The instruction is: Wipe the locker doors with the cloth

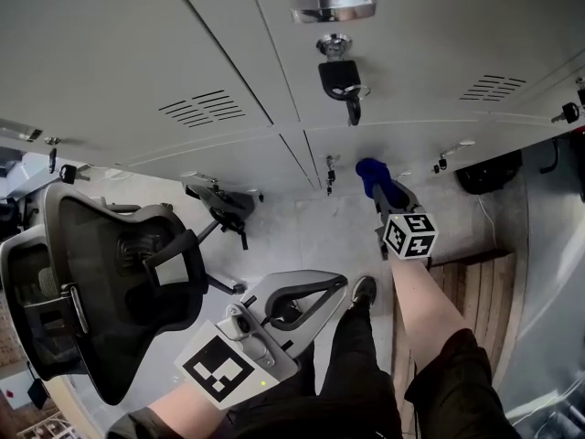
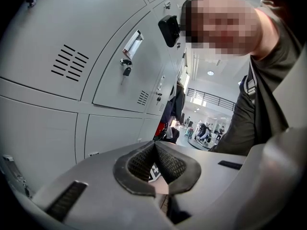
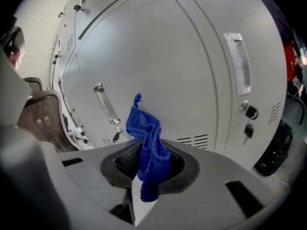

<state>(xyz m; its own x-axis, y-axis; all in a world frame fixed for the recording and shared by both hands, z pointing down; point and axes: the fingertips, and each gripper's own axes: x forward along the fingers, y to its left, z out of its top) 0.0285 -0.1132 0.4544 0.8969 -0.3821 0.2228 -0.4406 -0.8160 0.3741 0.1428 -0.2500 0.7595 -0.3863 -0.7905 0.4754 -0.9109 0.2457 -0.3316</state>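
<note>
Cloth point(image 3: 146, 147), blue and bunched, is pinched between the closed jaws of the right gripper point(image 3: 149, 169). Its free end pokes out close to the locker doors point(image 3: 192, 66); whether it touches them is unclear. To wipe well, I judge the bunched end should press flat on a door and sweep in overlapping strokes, steering round the handle point(image 3: 238, 63) and hanging key point(image 3: 248, 128). The left gripper point(image 2: 156, 163), farther from the locker doors, has its jaws pressed together on nothing.

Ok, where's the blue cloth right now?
The blue cloth is pinched in the right gripper, right of centre in the head view, down by the lower locker doors, just right of a hanging key.
</note>
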